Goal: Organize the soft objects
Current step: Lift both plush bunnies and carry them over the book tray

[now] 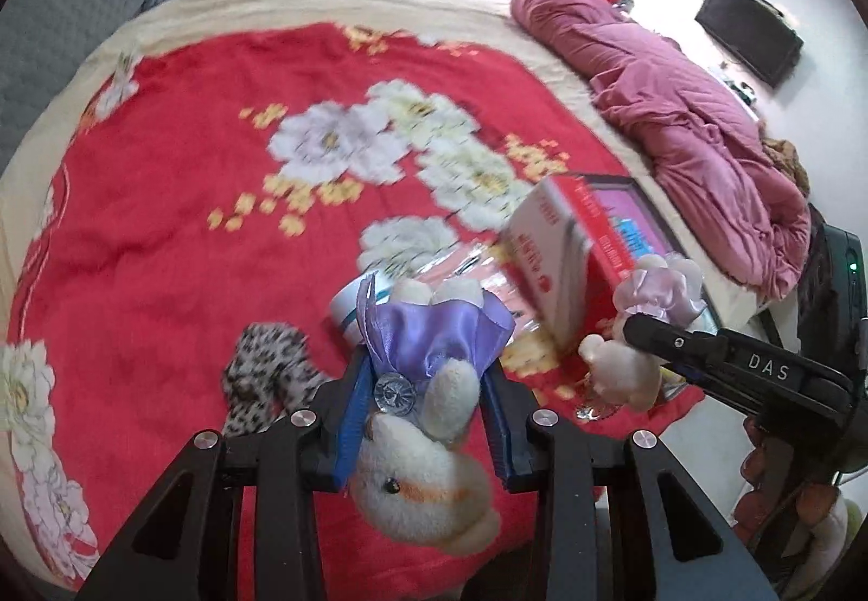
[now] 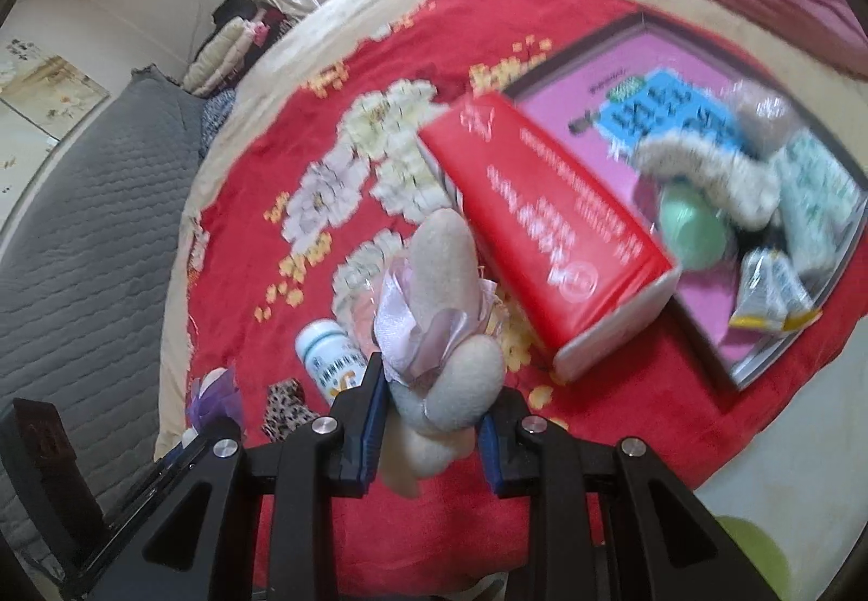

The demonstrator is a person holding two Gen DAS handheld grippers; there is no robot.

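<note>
Red flowered blanket (image 1: 163, 221) spreads beneath both grippers. Ahead of the right jaws, a red box (image 2: 548, 232) leans on the pink tray (image 2: 700, 58). Left gripper (image 1: 420, 416), jaws clamped on the purple-dressed plush toy (image 1: 428, 438). Right gripper (image 2: 431, 433), jaws clamped on the pink-ribboned plush toy (image 2: 445, 330).

On the blanket (image 2: 228, 243) the box (image 2: 548, 232) leans on the tray's (image 2: 700, 330) left rim, a bottle (image 2: 331, 357) and a patterned cloth (image 2: 285, 411) lie left of it, and a ball (image 2: 694, 232) and packets (image 2: 770, 297) sit in the tray
</note>
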